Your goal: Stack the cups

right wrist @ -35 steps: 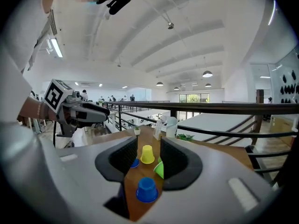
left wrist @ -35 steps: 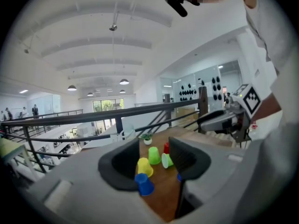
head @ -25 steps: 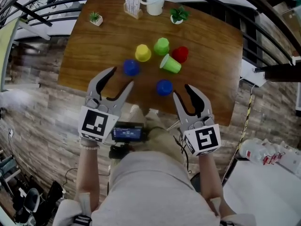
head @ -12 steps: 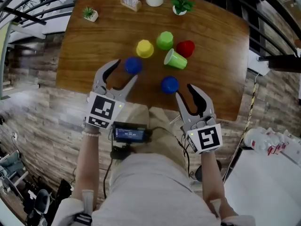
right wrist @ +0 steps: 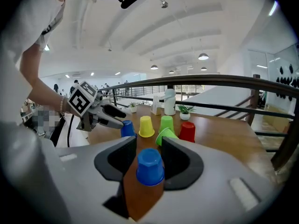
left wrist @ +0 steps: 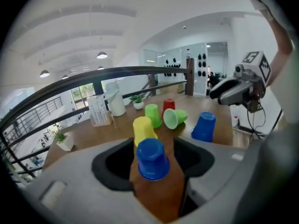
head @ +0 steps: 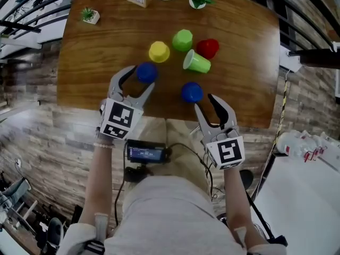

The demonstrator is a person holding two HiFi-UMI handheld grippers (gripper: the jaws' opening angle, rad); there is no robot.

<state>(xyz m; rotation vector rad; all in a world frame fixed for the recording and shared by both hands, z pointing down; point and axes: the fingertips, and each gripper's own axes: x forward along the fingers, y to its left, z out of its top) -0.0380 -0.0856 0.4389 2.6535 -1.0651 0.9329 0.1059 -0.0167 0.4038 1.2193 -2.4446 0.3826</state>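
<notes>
Left claw (head: 141,77), just opening and empty, had the left blue cup (head: 146,71) straight ahead at its tips; right claw (head: 203,101), likewise, the right blue cup (head: 192,92)

Left gripper (left wrist: 154,144) jaws apart, just opened wider; inverted blue cup (left wrist: 152,161) between them, untouched. Yellow cup (left wrist: 143,126) behind at 12 o'clock.

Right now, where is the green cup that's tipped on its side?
In the head view the tipped green cup lies right of centre on the table, beside the red cup and upright green cup, beyond the right-hand blue cup.
</notes>
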